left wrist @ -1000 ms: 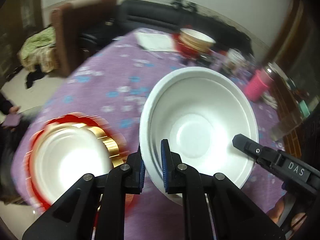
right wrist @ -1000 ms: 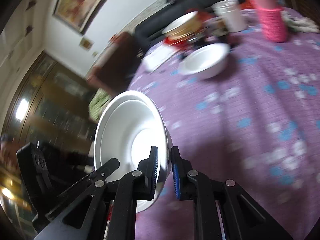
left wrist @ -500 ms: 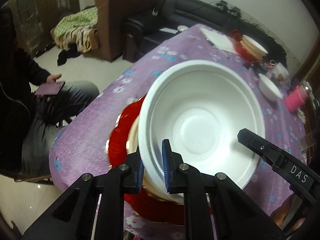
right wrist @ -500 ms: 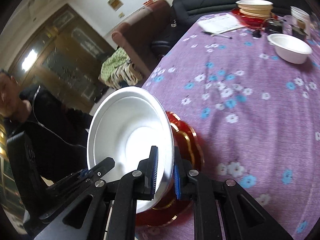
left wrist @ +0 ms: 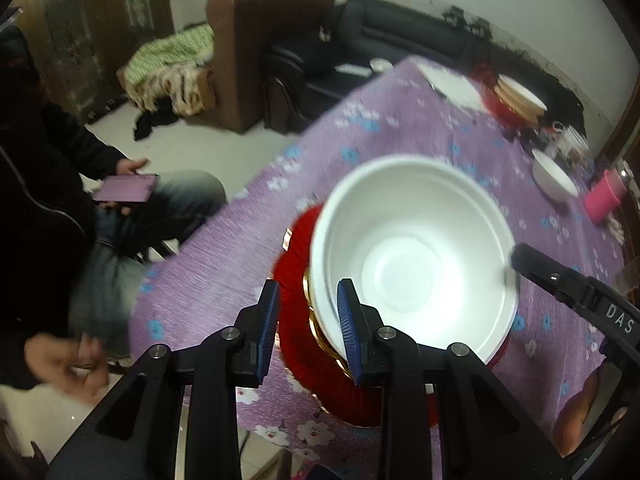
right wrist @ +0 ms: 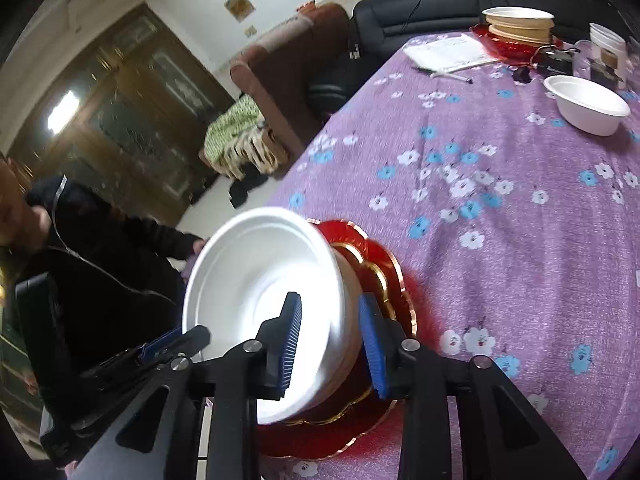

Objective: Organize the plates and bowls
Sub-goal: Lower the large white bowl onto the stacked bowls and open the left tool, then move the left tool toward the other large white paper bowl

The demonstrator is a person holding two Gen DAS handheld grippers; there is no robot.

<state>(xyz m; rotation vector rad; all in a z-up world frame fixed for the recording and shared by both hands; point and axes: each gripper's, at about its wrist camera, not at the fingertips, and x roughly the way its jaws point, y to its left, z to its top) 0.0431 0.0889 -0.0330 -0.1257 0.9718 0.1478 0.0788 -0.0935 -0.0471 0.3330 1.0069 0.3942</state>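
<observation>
purple flowered cloth covers the surface [right wrist: 520, 240], with a brown armchair [left wrist: 256, 52] and a black sofa [left wrist: 400, 36] behind it and a seated person [left wrist: 48, 184] in dark clothes at the near corner, holding a phone [left wrist: 126, 189].

near that corner a white bowl [left wrist: 412, 268] sits on a red plate [right wrist: 384, 276] with gold scalloped edging; a gold rim shows between bowl and plate, though whether it is another dish cannot be told.

the left gripper [left wrist: 308, 332] has its blue-padded fingers [left wrist: 267, 328] opening. the bowl's near rim lies between them, against or just beside the right-hand pad, while the left-hand pad stands clear of it over the red plate. the grip looks released.

the right gripper [right wrist: 334, 344] comes at the bowl [right wrist: 264, 288] from the opposite side. its fingers [right wrist: 291, 344] are opening too, straddling the bowl's wall: one pad inside the bowl, one outside, with visible gaps on both sides.

farther along the surface stand a second white bowl [right wrist: 586, 104], a stack of bowls [right wrist: 520, 24] on another red plate, a sheet of paper [right wrist: 448, 54], a pen [right wrist: 452, 77] and a pink cup [left wrist: 604, 196].
</observation>
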